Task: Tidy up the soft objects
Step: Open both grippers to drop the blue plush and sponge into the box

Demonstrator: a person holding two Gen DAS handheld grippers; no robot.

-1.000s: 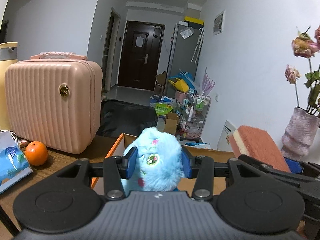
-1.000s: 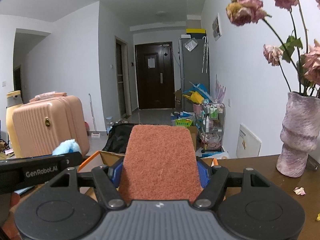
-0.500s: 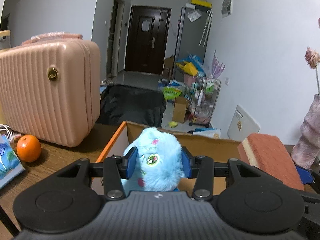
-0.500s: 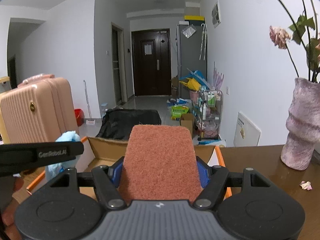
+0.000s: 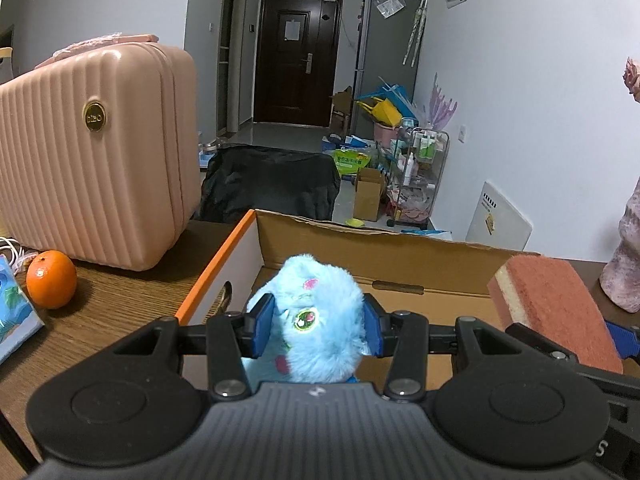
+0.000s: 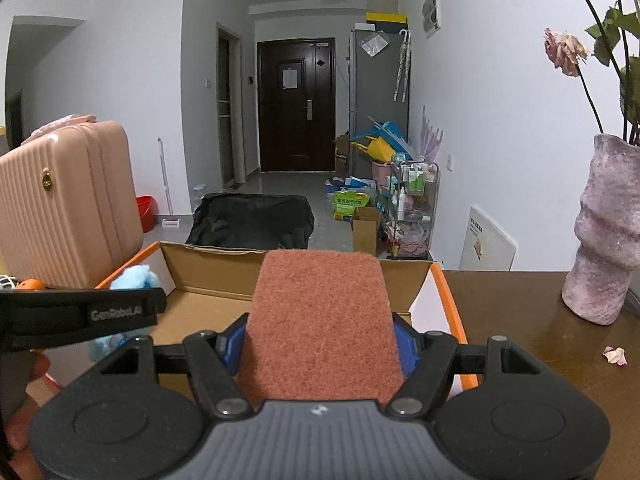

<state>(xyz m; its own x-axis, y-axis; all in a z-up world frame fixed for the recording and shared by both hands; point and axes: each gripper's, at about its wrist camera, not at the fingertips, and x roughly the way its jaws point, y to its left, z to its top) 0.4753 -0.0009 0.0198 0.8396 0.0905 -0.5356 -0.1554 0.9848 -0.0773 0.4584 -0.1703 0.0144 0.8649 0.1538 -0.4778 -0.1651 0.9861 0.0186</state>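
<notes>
A fluffy blue plush toy (image 5: 320, 320) with a green eye is squeezed between the blue pads of my left gripper (image 5: 316, 330), which is shut on it. It hangs over the left part of an open cardboard box (image 5: 360, 248) with orange edges. My right gripper (image 6: 320, 346) is shut on a reddish-brown scouring sponge (image 6: 320, 312) with a yellow foam layer, held over the box's right half. The sponge (image 5: 552, 308) also shows at the right of the left wrist view. In the right wrist view the plush (image 6: 136, 278) peeks out behind the left gripper's black side.
The box (image 6: 212, 268) sits on a brown wooden table (image 5: 120, 312). A pink ribbed suitcase (image 5: 92, 160), an orange (image 5: 51, 279) and a blue packet (image 5: 12, 316) stand left of it. A mauve vase (image 6: 604, 232) with dried roses and a fallen petal (image 6: 615, 355) are to the right.
Both grippers have sunk and moved forward over the box with their loads still gripped. More of the box's inside shows, and the suitcase and vase sit higher in the views.
</notes>
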